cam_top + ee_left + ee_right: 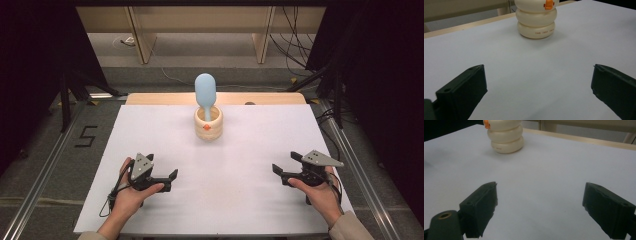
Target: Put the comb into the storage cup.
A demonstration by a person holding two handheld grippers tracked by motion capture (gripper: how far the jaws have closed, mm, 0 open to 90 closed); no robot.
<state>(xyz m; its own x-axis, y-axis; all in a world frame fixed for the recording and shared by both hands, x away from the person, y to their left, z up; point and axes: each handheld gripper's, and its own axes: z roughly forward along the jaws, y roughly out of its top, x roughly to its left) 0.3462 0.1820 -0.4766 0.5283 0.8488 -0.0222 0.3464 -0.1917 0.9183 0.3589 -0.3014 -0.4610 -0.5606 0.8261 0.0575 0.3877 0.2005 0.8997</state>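
A cream holder [208, 124] stood upright on the white table [150, 125], in the middle and toward the far edge. It had a shape of stacked rings with a small orange mark [205, 128] on the front. A light blue spatula [205, 89] stood inside it, the wide rounded blade up and the handle down in the holder, leaning a little.

The left gripper [170, 179] rested near the front left of the table, and the right gripper [280, 172] near the front right. Both were well apart from the holder and pointed toward the middle. In each gripper view the two black jaws stood wide apart, and only bare table was between them. Nothing was held.

The spatula looked like silicone, so I judged it light, a bit soft and probably not slippery. The blade was broad and could bend under the pads, so a grip on the narrow neck just above the rim seemed better, with a straight pull upward. The holder looked like glazed ceramic, so it was probably heavier, hard, smooth and breakable. Its ringed sides gave grooves where pads could sit. It seemed good to steady it with one gripper, because the spatula could tip it when lifted.
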